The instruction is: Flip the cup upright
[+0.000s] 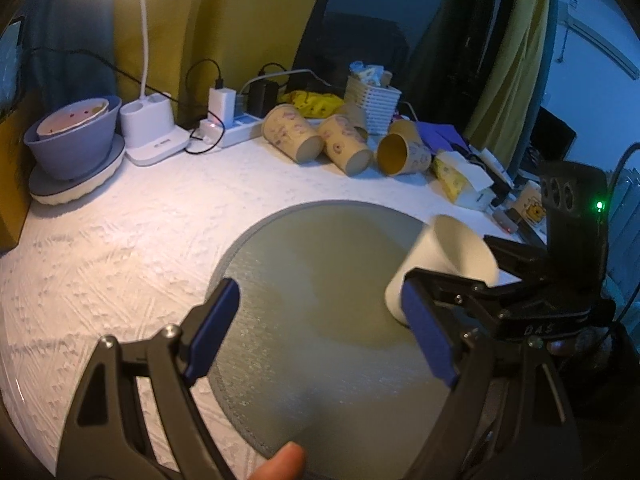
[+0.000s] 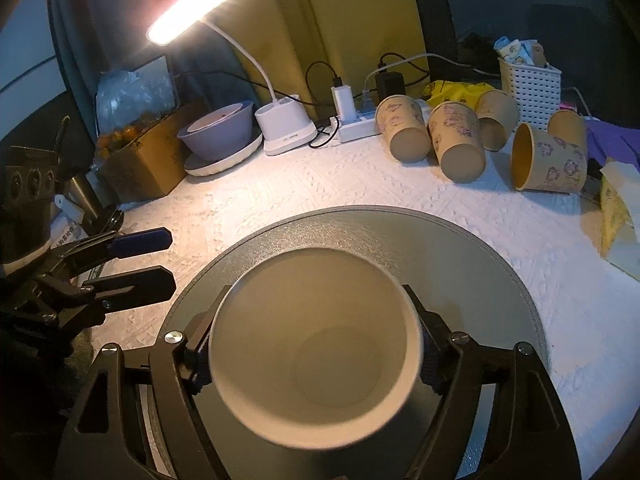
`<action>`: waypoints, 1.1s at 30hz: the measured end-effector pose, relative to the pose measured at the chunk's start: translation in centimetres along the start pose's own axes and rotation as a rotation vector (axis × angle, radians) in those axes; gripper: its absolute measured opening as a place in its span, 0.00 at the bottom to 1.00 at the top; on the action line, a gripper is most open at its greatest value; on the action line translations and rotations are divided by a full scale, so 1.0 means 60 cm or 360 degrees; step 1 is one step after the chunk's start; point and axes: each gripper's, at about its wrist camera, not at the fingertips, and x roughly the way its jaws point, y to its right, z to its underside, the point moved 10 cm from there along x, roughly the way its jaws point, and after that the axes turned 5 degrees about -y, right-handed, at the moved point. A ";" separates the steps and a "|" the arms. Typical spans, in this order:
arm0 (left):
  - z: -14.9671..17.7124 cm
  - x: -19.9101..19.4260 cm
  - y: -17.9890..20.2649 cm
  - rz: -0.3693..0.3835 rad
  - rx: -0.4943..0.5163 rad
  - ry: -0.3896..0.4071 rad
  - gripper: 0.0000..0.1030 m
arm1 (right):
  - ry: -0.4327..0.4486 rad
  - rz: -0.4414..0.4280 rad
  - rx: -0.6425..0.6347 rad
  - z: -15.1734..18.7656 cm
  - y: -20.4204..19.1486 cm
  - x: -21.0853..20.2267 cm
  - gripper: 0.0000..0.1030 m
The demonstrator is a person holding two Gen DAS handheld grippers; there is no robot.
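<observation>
A white paper cup (image 2: 316, 344) is held between the fingers of my right gripper (image 2: 314, 354), its open mouth facing the right wrist camera. It hangs tilted just above a round grey mat (image 2: 460, 248). In the left wrist view the same cup (image 1: 440, 264) leans over the right side of the mat (image 1: 320, 280), with the right gripper (image 1: 464, 280) shut on it. My left gripper (image 1: 320, 328) is open and empty over the mat's near side. It also shows in the right wrist view (image 2: 160, 258), at the left.
Several printed brown paper cups (image 2: 460, 148) lie on their sides at the back of the white tablecloth (image 2: 280, 196). A desk lamp base (image 2: 284, 126), power strip (image 2: 356, 128), grey bowl (image 2: 218, 132), white basket (image 2: 530, 88) and tissue box (image 2: 616, 224) line the edges.
</observation>
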 end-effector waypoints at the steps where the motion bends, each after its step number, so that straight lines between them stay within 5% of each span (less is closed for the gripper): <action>1: 0.000 -0.001 0.002 0.0000 0.0003 0.0002 0.82 | 0.0002 0.0007 -0.0001 0.001 0.001 -0.002 0.78; 33: 0.055 -0.087 0.066 -0.0045 0.0104 0.0107 0.82 | 0.0083 0.0338 0.0003 0.074 -0.024 -0.113 0.83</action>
